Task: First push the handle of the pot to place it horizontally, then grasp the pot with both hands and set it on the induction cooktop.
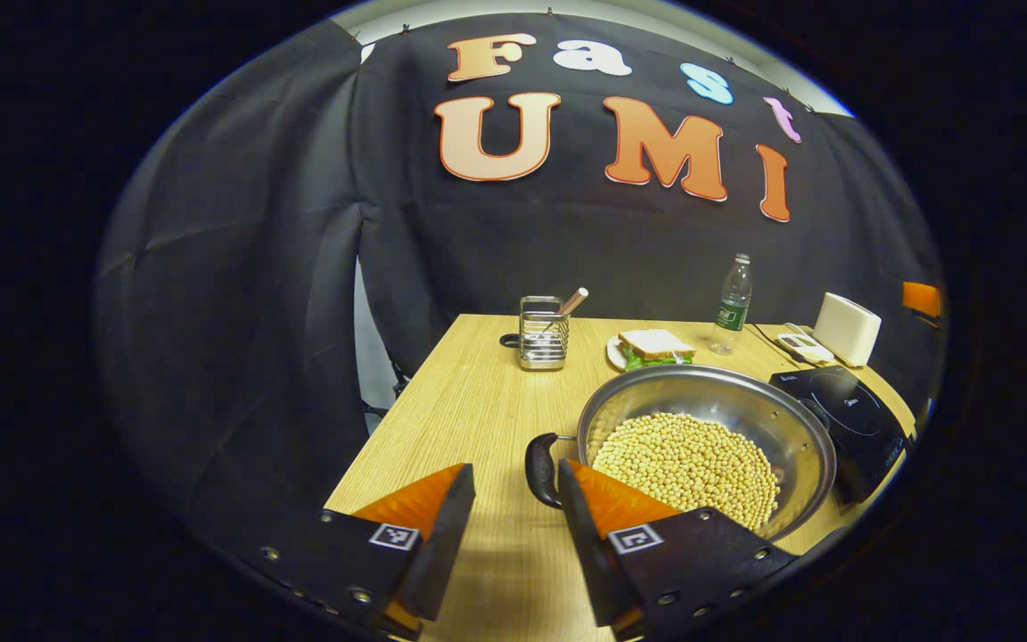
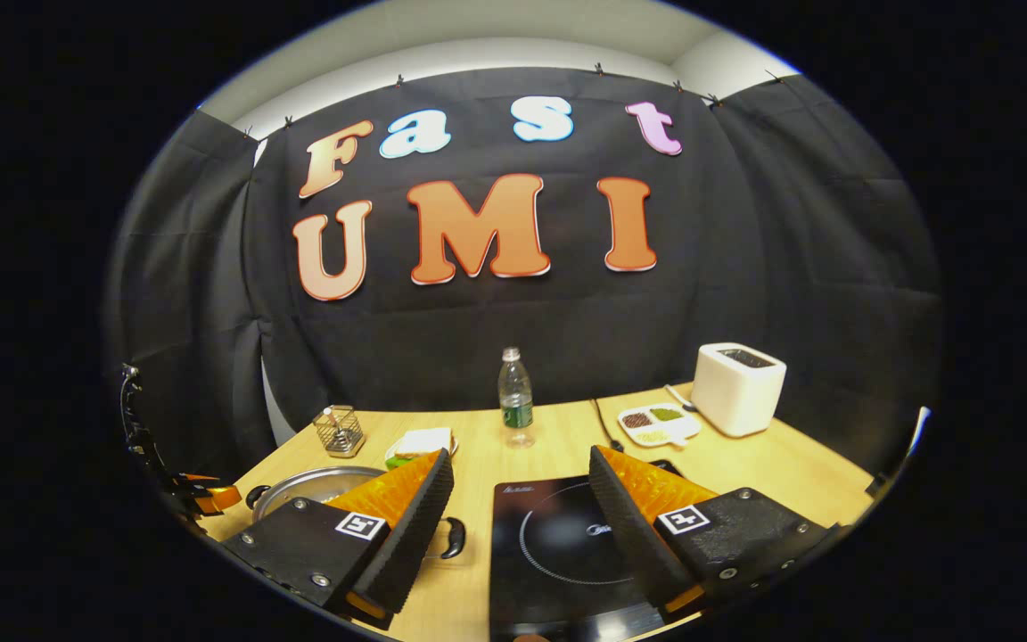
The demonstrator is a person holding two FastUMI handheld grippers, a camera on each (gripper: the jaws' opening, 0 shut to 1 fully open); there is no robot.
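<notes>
A steel pot [image 1: 799,428] full of pale beans stands on the wooden table [image 1: 478,401]. Its black side handle [image 1: 540,468] lies just ahead of my left gripper [image 1: 518,508], close to the right finger's tip; the jaws stand open with nothing between them. The black induction cooktop [image 1: 852,415] sits right behind the pot. In the right gripper view my right gripper [image 2: 522,499] hovers open above the cooktop [image 2: 558,544]. The pot [image 2: 308,486] is at its left, partly hidden by the left finger, with the pot's other black handle [image 2: 453,538] beside that finger.
At the back of the table stand a wire utensil holder [image 1: 542,334], a sandwich on a plate [image 1: 654,348], a water bottle [image 1: 732,308], a small divided dish [image 2: 656,423] and a white toaster [image 2: 738,388]. The table's left edge runs near the pot.
</notes>
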